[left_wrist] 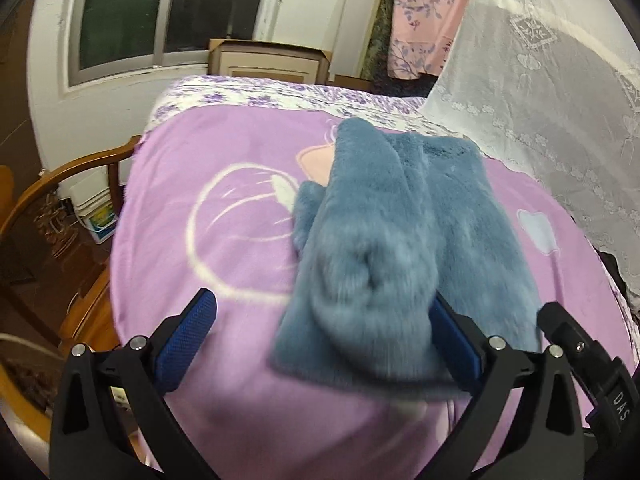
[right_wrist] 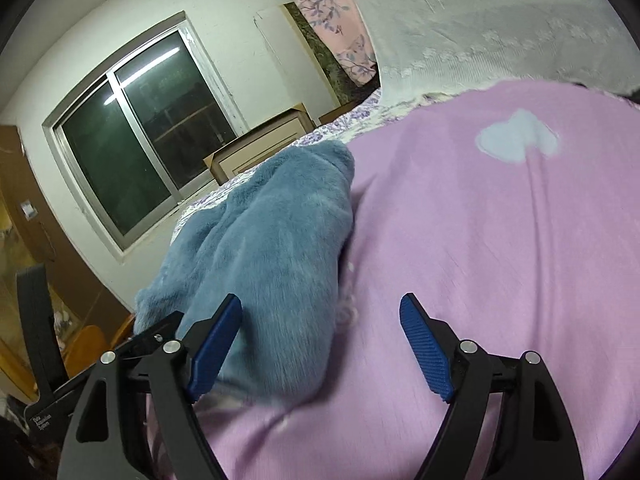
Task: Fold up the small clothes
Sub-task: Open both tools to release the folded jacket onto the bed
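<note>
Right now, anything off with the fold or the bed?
The blue fleece lies folded on the pink blanket, but a flap sticks out at its left edge, so it is not square. Both hand-held grippers are open. No damage shows.

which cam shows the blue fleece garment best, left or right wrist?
Left wrist. It shows the blue fleece garment almost whole on the purple blanket, folded layers visible, though the near end is motion-blurred. The right wrist view shows the garment only obliquely from one side, its near end cut by the tool's finger.
</note>
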A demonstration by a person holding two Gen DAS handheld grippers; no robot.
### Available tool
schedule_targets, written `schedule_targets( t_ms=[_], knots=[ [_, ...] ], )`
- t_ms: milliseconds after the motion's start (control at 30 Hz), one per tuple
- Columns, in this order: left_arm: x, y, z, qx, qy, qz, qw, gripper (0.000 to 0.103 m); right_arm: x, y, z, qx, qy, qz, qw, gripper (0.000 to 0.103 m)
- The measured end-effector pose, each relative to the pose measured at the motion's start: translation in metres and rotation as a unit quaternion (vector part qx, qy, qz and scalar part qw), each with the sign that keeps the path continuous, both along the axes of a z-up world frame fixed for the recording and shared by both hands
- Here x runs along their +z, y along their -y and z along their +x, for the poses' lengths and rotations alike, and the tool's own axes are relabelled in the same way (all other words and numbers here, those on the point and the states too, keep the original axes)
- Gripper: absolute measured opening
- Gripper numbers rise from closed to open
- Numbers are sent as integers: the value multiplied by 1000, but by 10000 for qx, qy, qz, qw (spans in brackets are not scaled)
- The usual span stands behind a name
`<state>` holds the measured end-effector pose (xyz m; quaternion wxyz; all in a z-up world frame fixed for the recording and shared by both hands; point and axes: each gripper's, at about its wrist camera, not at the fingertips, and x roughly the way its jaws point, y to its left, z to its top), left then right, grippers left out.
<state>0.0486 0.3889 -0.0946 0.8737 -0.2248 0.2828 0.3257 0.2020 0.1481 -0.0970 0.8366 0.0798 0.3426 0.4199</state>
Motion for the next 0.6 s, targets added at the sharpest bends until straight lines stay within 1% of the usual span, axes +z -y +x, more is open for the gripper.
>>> schedule_targets(
  t_ms=[67, 167, 233, 300, 367, 467, 533, 600],
  knots=[
    [5, 10, -11, 127, -20, 88, 9999, 99, -1, 8, -6, 35, -26, -18, 10000, 82],
    [11, 24, -21, 252, -126, 170, 9995, 99, 2, 17, -21, 138, 55, -149, 9998, 83],
    [16, 37, -25, 266, -264, 278, 9989, 99, 6, 22, -34, 227, 183, -269, 9992, 87],
    [25, 52, -33, 331, -364, 465, 9977, 99, 13, 28, -47, 304, 306, -332, 9985, 89],
    [32, 63, -42, 442, -387, 535, 9968, 99, 22, 33, -59, 379, 424, -357, 9977, 92],
    [47, 77, -62, 631, -345, 539, 9960, 99, 39, 45, -79, 475, 635, -412, 9960, 93],
    [62, 87, -76, 811, -293, 660, 9941, 99, 51, 54, -89, 502, 789, -439, 9947, 94],
    [78, 98, -91, 946, -178, 801, 9921, 99, 61, 63, -99, 429, 969, -476, 9932, 98]
  ],
)
